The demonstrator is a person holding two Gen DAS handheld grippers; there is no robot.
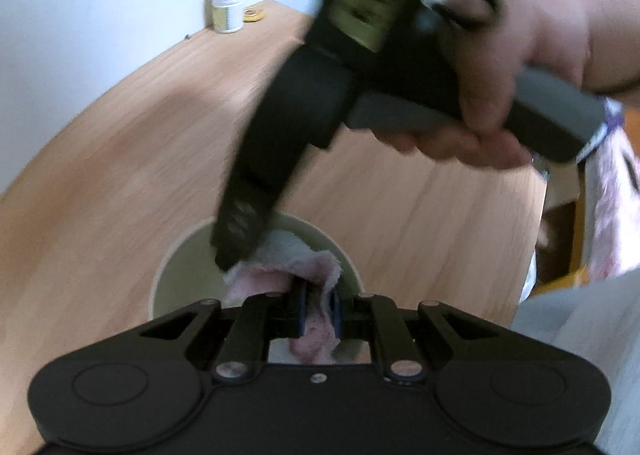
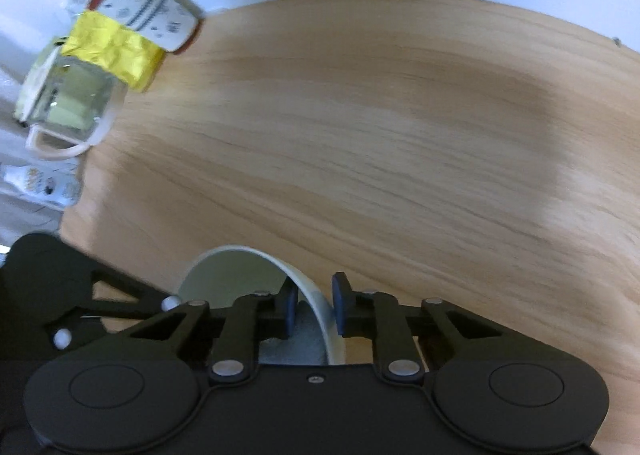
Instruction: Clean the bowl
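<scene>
Left wrist view: left gripper point(image 1: 318, 313) clamped on pink cloth point(image 1: 304, 275) inside the bowl point(image 1: 180, 279). Right gripper point(image 2: 313, 309) pinches the bowl rim point(image 2: 316, 307) on the table point(image 2: 360, 135). We advise steady rim hold, cloth pressed round the inner wall.

Soft, even daylight fills both views, with dull shadows smeared across the wooden table point(image 2: 360, 103). Motion blur softens the hand point(image 1: 532, 67) (edges especially), and fisheye bending curves the table's far edge.
</scene>
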